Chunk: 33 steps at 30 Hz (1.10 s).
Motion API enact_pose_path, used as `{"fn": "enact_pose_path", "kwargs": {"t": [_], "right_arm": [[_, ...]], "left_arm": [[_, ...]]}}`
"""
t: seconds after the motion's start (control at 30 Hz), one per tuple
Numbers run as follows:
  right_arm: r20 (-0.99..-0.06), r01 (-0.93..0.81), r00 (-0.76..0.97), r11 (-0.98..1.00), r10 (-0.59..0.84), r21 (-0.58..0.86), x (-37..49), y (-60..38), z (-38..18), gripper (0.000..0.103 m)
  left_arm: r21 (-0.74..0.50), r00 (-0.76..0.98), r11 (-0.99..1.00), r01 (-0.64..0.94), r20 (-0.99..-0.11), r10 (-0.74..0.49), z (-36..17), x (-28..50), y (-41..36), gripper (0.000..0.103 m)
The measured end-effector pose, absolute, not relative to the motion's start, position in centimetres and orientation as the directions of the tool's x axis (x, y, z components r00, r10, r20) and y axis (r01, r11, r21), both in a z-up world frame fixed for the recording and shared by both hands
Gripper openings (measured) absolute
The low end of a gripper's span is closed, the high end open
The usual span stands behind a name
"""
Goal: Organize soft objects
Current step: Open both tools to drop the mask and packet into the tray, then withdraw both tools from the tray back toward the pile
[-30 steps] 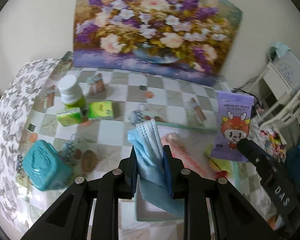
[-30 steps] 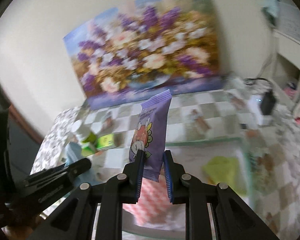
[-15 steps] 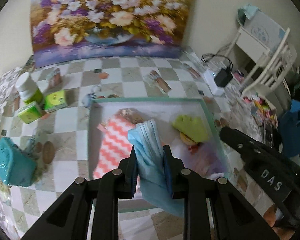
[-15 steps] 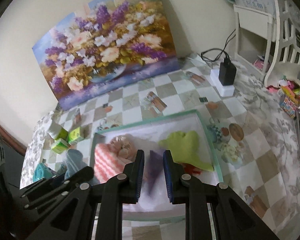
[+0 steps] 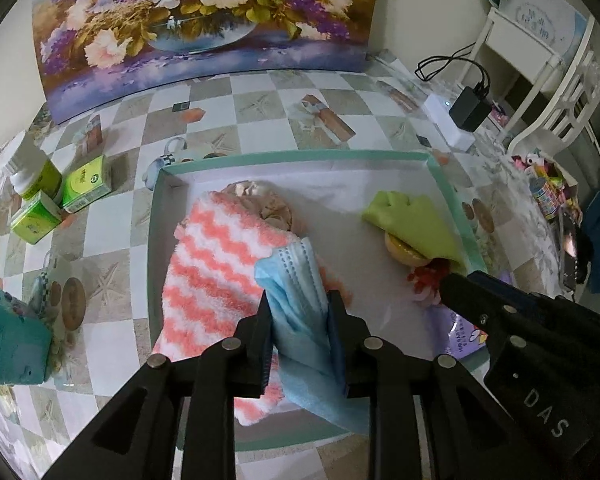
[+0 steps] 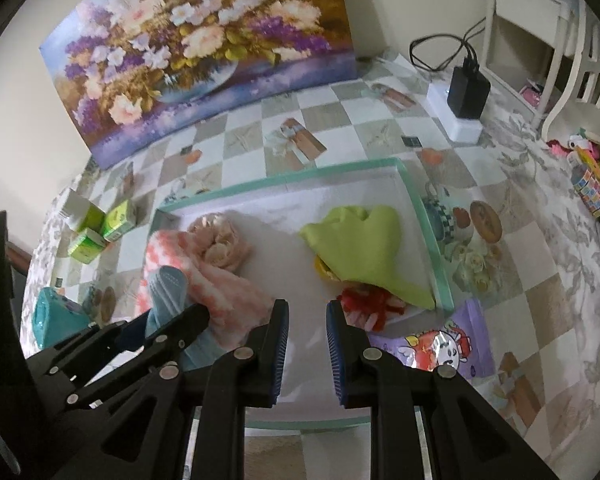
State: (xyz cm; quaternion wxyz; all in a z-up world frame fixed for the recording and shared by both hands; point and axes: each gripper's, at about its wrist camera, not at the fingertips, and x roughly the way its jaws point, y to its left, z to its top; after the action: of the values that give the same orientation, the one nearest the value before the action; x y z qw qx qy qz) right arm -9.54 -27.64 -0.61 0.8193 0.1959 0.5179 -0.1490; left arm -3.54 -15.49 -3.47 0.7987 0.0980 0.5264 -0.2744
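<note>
My left gripper clamps folded light-blue face mask above teal-rimmed white tray | my right gripper spread, holding nothing | purple cartoon wipes pack lies at tray's right edge

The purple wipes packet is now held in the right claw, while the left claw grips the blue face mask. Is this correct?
Not quite. In the right wrist view the right claw is open and empty; the purple wipes packet lies in the tray. The left claw does grip the blue face mask.

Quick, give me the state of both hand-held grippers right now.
Left hand-held gripper: closed on the blue face mask, above the tray.
Right hand-held gripper: open, holding nothing; the purple wipes pack lies beside it.
</note>
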Motion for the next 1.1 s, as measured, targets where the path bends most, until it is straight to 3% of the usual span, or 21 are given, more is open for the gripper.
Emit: {"fn": "enact_pose_path", "kwargs": {"t": [0.17,0.27,0.57,0.9,0.97,1.1], "right_arm": [[-0.927,0.460,0.372,0.876,-0.041,0.146,-9.3,-28.0,-2.0,0.021],[-0.935,0.474,0.351,0.870,-0.046,0.135,-9.3,-28.2,-2.5,0.022],[-0.928,0.510,0.365,0.850,-0.078,0.129,-9.8,-29.2,-1.7,0.022],[-0.911,0.514,0.401,0.848,-0.102,0.131,-9.9,-29.2,-0.4,0.022],[-0.913,0.508,0.395,0.852,-0.102,0.125,-9.8,-29.0,-0.5,0.025],[-0.912,0.497,0.393,0.861,-0.116,0.105,-9.6,-28.5,-0.4,0.040]], "left_arm": [[-0.140,0.276,0.830,0.540,-0.902,-0.332,-3.9,-3.4,-15.7,0.047],[-0.137,0.277,0.830,0.541,-0.903,-0.330,-3.7,-3.4,-15.8,0.052],[-0.192,0.256,0.824,0.533,-0.892,-0.373,-1.9,-3.7,-15.4,0.062],[-0.249,0.302,0.852,0.460,-0.858,-0.415,1.1,-2.4,-12.4,0.064],[-0.247,0.323,0.871,0.425,-0.857,-0.401,1.5,-1.8,-11.3,0.069],[-0.204,0.383,0.923,0.326,-0.864,-0.326,1.5,-0.3,-8.8,0.076]]}}
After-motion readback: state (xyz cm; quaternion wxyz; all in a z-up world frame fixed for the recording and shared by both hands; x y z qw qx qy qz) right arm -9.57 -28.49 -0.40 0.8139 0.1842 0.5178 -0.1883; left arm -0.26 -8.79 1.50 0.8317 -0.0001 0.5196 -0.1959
